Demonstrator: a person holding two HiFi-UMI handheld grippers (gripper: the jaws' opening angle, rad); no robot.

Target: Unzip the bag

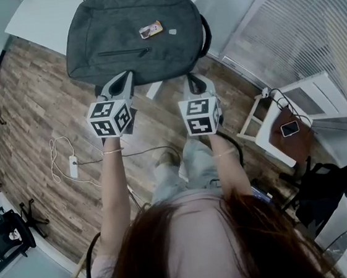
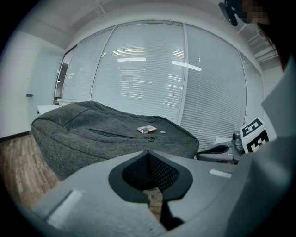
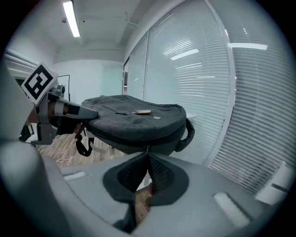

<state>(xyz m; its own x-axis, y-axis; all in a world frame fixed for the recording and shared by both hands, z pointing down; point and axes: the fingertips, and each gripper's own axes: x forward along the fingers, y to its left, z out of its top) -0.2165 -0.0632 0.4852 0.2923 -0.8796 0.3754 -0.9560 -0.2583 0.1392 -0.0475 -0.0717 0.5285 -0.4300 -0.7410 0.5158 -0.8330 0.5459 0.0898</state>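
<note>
A grey backpack (image 1: 130,34) (image 2: 106,134) (image 3: 134,122) lies flat on a white table (image 1: 41,19), with a small card (image 1: 150,29) on top near its shut front-pocket zip (image 1: 123,52). My left gripper (image 1: 126,78) (image 2: 148,152) (image 3: 90,112) is shut, its tip against the bag's near edge; I cannot see whether fabric is pinched. My right gripper (image 1: 191,77) (image 3: 148,150) is shut at the bag's near side seam. A thin zipper pull (image 3: 147,147) runs from the main zip line down into its tips.
A white stool (image 1: 284,126) with a phone (image 1: 289,129) on it stands at the right by the blinds. A cable with a power strip (image 1: 73,166) lies on the wooden floor at the left. A black chair base (image 1: 7,232) sits at the lower left.
</note>
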